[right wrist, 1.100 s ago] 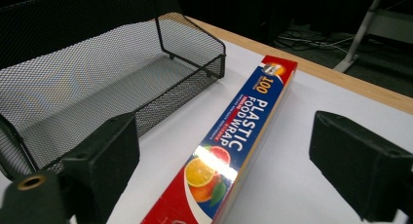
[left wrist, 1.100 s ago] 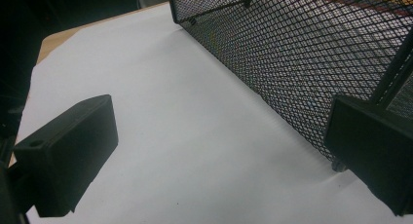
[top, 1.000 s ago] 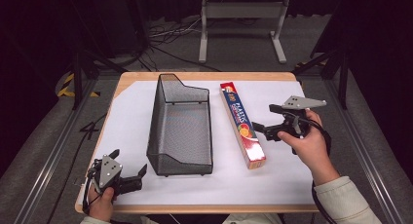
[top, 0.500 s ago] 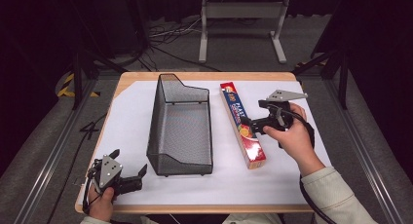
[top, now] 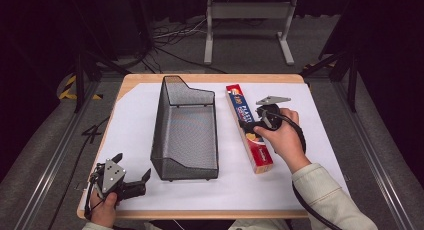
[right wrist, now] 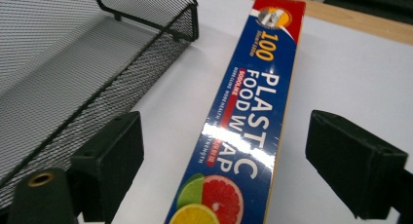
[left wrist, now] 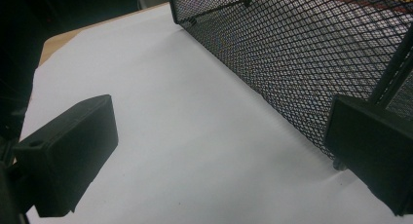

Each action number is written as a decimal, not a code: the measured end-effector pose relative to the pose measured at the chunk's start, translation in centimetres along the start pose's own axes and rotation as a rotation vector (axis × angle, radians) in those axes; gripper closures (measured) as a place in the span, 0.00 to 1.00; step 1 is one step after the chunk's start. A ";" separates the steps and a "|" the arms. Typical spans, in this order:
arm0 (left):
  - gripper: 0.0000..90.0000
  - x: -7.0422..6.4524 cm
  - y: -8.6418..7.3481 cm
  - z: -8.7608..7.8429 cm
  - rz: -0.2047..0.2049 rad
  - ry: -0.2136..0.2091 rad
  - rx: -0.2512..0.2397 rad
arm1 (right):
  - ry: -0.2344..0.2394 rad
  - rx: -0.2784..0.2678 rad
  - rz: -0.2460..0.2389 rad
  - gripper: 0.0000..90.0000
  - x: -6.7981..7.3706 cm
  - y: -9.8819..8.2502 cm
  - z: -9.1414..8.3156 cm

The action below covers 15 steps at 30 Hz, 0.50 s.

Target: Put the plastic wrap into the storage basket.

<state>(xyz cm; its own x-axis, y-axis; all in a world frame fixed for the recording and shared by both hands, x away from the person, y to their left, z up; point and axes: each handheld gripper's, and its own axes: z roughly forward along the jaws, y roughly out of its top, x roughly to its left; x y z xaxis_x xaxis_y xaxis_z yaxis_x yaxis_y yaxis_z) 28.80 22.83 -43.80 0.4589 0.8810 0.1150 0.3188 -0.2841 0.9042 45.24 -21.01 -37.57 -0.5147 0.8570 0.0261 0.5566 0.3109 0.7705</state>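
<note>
A long box of plastic food wrap (top: 248, 131) (right wrist: 243, 131) lies lengthwise on the white table cover, just right of a black wire-mesh basket (top: 186, 130) (right wrist: 73, 73) (left wrist: 311, 53). My right gripper (top: 248, 126) (right wrist: 219, 170) hovers over the box's middle, open, one jaw on each side of the box without touching it. Near the table's front left corner my left gripper (top: 134, 181) (left wrist: 219, 165) rests open, nothing between its jaws, with the basket's near left side next to its right jaw.
The white cover (top: 135, 120) spreads across the wooden table (top: 210, 78). Beyond the table's far edge stand a metal frame (top: 247, 20) and cables on the floor. Dark rails run along both sides of the table.
My right gripper has moved left from beside the box to over its middle, straddling it. The left gripper has stayed put.
</note>
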 end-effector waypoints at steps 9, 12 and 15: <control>0.00 -0.1 0.0 0.1 0.001 -0.004 0.002 | -0.005 0.127 0.038 0.13 0.1 -0.9 2.1; 0.00 -0.1 0.0 0.1 0.003 -0.004 0.001 | -0.016 0.167 0.041 0.13 0.3 -1.1 2.7; 0.00 -0.1 0.0 0.1 0.005 -0.005 0.001 | -0.024 0.184 0.041 0.13 0.4 -1.1 2.9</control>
<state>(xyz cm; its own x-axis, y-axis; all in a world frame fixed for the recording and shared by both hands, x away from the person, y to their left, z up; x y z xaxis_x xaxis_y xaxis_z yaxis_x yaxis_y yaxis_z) 28.82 22.70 -43.83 0.4643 0.8778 0.1177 0.3177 -0.2892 0.9030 46.33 -19.84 -40.27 -0.4746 0.8794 0.0381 0.6879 0.3436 0.6393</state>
